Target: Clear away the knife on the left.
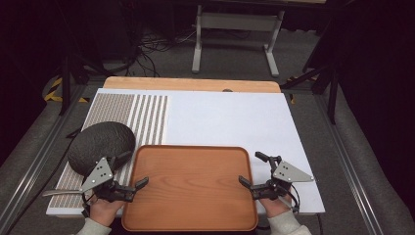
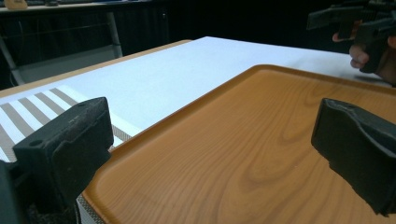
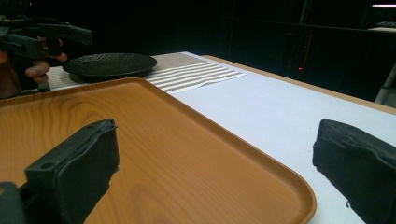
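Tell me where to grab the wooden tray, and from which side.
Take the wooden tray by its raised rim, at the two short ends. Left gripper comes in from the left edge, right gripper from the right. It lies flat, so only the upturned lip gives the open fingers something to close over.

Wide free room over white table surface [image 1: 230, 117] beyond wooden tray [image 1: 191, 186], nothing standing there. Tray interior bare, low rim only. Far left blocked by dark round plate [image 1: 100, 144] on striped mat [image 1: 142, 115], just beside tray's far-left corner. L gripper [image 1: 139, 186] at tray's left edge, R gripper [image 1: 246, 184] at right edge, jaws apart; space btwn them unobstructed across tray.
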A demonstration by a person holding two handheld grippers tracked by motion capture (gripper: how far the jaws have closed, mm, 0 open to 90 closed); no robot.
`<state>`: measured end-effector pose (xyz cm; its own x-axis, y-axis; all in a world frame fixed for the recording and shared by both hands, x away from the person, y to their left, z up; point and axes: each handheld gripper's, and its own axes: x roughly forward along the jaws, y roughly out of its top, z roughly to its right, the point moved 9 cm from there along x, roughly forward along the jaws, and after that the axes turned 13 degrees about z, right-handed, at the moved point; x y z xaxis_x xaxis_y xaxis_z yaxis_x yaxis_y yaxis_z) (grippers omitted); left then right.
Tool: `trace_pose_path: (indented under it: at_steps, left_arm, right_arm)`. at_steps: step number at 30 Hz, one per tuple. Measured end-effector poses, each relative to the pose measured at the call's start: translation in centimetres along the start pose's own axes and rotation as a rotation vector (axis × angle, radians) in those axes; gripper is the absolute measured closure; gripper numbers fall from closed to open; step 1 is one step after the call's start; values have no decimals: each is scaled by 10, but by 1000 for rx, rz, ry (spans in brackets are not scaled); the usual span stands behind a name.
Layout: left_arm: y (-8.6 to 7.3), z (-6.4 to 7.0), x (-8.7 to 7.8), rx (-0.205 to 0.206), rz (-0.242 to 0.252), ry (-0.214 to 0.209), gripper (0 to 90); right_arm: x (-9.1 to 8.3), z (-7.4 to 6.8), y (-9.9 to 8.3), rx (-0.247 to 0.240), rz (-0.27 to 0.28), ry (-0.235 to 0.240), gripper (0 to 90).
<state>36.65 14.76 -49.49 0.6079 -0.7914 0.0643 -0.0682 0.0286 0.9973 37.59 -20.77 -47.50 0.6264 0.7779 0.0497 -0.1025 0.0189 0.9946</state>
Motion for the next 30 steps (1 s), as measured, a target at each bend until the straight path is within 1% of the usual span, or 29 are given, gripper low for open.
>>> trace_pose_path:
  at_steps: [3,5,7,10,12,13,16,19,22,23,24,28,30]
  left_arm:
    - [4,0,-2,13,8,-4,1]
    - [6,0,-4,6,12,-12,1]
    - [8,0,-5,9,16,-17,6]
    - [9,1,-5,16,-3,-38,10]
    - [9,1,-6,13,-9,-43,17]
    - [12,2,-7,6,-11,-56,17]
    - [18,2,-10,-4,-9,-73,20]
    - [23,2,-10,3,-13,-85,19]
    - [28,3,-11,21,-35,-103,20]
    - [31,3,-11,19,-45,-113,19]
    - [32,3,-11,15,-50,-114,17]
    - [38,3,-12,30,-83,-140,17]
    - [41,4,-13,47,-99,-153,17]
  right_arm:
    - [-1,-1,2,0,8,2,9]
    - [0,-1,2,4,8,3,9]
    - [0,-1,2,7,9,7,9]
    - [-1,0,3,10,15,5,9]
    - [-1,1,4,13,18,3,9]
    - [-1,1,4,14,18,2,10]
    - [-1,1,3,18,16,4,11]
    - [-1,0,3,21,15,4,13]
    - [-1,0,3,28,18,11,17]
    - [-1,0,3,30,15,12,20]
    - [-2,0,3,34,12,15,23]
    - [-2,0,3,39,9,21,31]
    - [-1,-1,3,39,8,25,33]
